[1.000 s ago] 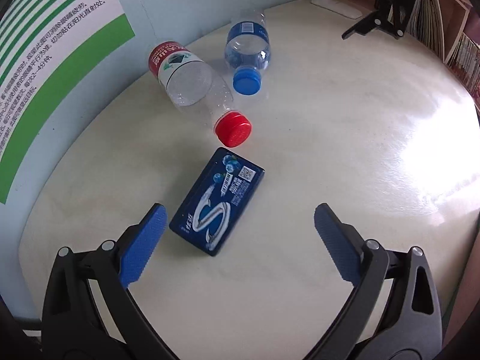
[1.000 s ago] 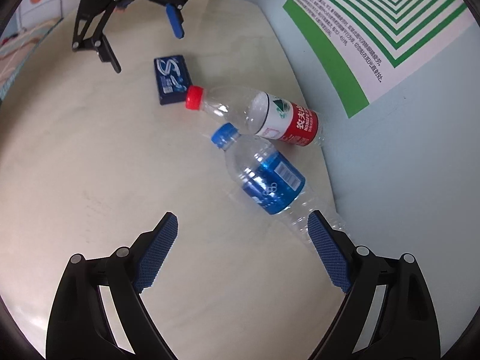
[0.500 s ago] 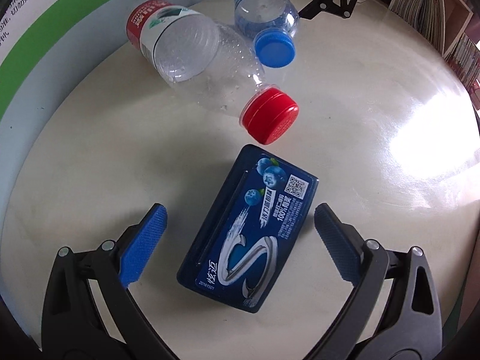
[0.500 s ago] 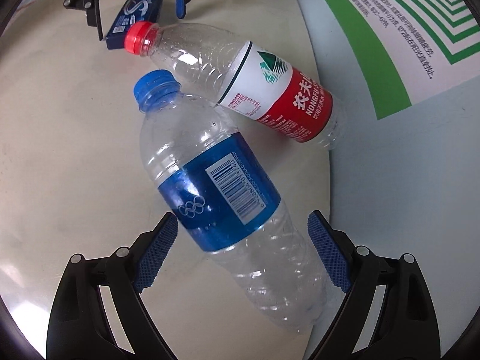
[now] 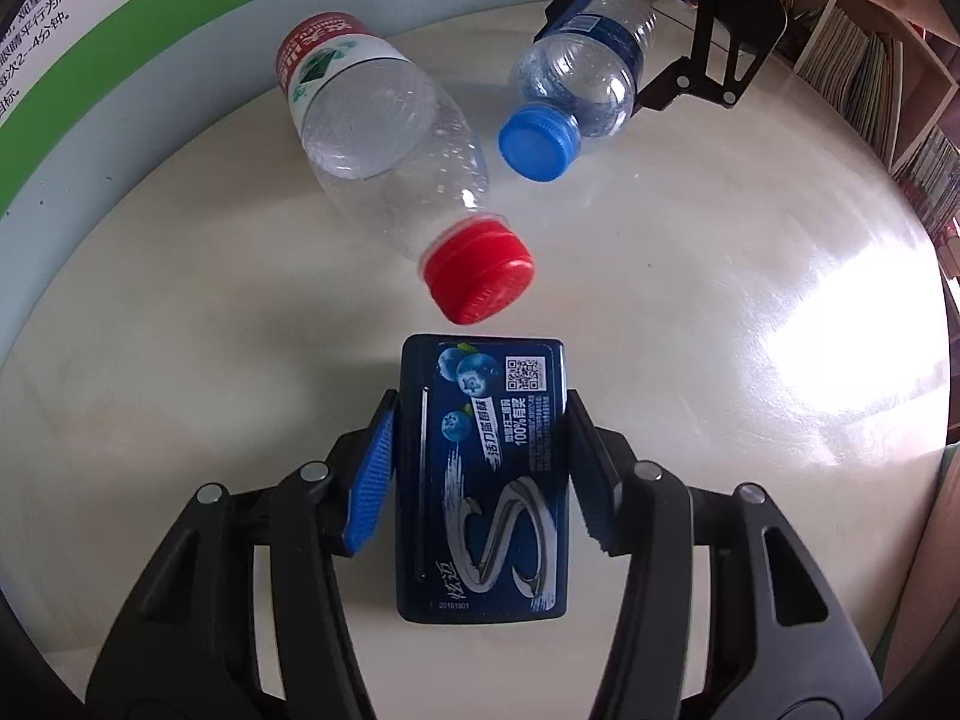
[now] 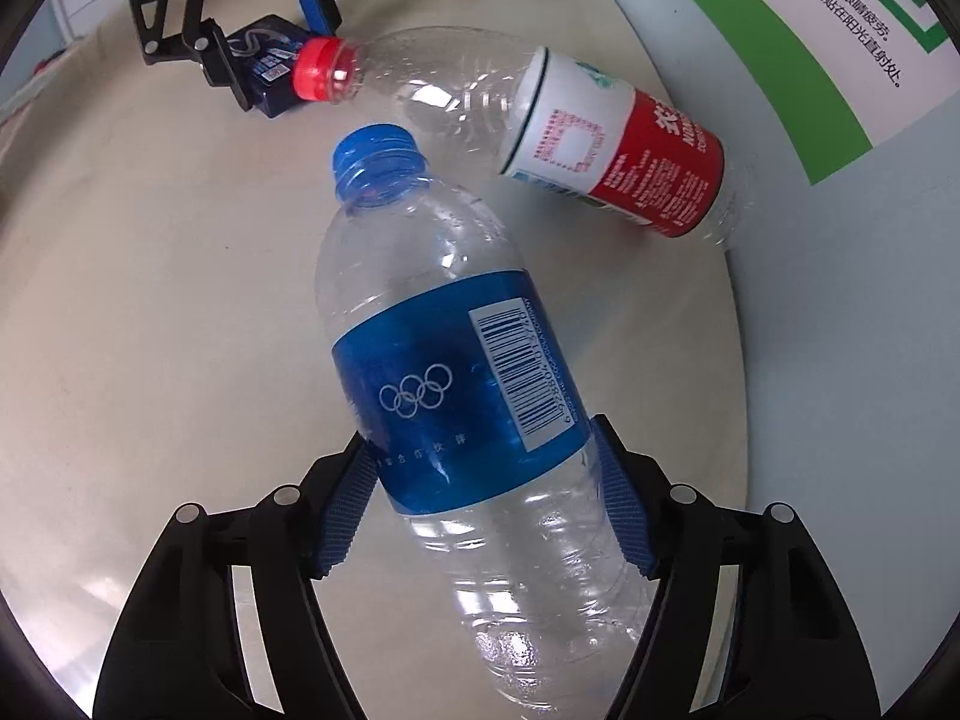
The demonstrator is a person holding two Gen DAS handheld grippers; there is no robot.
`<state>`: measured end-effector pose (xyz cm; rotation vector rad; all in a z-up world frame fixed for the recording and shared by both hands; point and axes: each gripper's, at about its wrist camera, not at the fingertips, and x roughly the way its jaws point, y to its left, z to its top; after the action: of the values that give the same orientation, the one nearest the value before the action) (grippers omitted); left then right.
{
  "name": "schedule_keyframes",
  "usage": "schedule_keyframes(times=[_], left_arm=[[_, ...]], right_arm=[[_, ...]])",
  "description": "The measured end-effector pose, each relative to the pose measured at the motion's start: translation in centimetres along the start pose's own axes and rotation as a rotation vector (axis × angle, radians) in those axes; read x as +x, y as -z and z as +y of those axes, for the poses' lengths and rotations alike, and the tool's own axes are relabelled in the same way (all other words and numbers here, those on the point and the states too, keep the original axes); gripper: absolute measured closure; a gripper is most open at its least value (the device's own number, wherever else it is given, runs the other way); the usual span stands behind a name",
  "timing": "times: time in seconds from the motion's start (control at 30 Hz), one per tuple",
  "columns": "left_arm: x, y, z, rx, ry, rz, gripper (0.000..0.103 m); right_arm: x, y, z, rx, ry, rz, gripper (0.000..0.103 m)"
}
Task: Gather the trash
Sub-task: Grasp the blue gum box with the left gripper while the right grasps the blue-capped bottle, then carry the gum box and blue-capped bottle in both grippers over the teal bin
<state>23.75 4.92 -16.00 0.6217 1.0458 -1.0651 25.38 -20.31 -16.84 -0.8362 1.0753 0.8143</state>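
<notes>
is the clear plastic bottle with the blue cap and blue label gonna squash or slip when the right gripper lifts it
The clear plastic bottle with the blue cap and blue label looks empty, so probably very light. Its thin ribbed walls will likely dent between the right gripper pads. The smooth round body could twist or slide, since the grip sits near its middle.

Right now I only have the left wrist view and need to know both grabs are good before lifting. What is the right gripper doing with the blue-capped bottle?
Observer: The right gripper is shut on the blue-capped bottle, both pads pressed against it at the lower edge of its blue label.
Operator: Is that bottle touching the red-capped one?
Observer: Its shoulder lies very close to the red-capped bottle; I cannot tell contact.
Operator: Anything on the label facing up?
Observer: A barcode and five white rings.
</notes>
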Motion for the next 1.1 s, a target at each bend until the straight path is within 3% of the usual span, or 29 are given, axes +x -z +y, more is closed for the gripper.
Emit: schedule_keyframes(times=[0.27,0.53,0.8,0.97,1.1], left_arm=[[-1.9,1.6,-4.0,-0.022,-0.03,-0.002,0.053],[-5.3,3.8,-5.6,-0.082,-0.097,-0.027,0.053],[-8.2,4.7,-8.2,-0.143,-0.187,-0.061,0.053],[-10.9,6.9,-10.6,-0.176,-0.255,-0.079,0.053],[-13.2,9.9,-10.9,-0.225,-0.304,-0.081,0.053]], right_arm=[[-1.7,-0.1,3.2,0.063,-0.073,0.02,0.035],[-4.9,0.0,4.8,0.079,-0.065,-0.025,0.035],[-8.3,-1.6,8.5,0.016,-0.037,-0.07,0.035],[-10.4,-0.7,10.8,-0.048,-0.028,-0.093,0.035],[-11.1,-2.9,12.8,-0.103,-0.035,-0.12,0.035]])
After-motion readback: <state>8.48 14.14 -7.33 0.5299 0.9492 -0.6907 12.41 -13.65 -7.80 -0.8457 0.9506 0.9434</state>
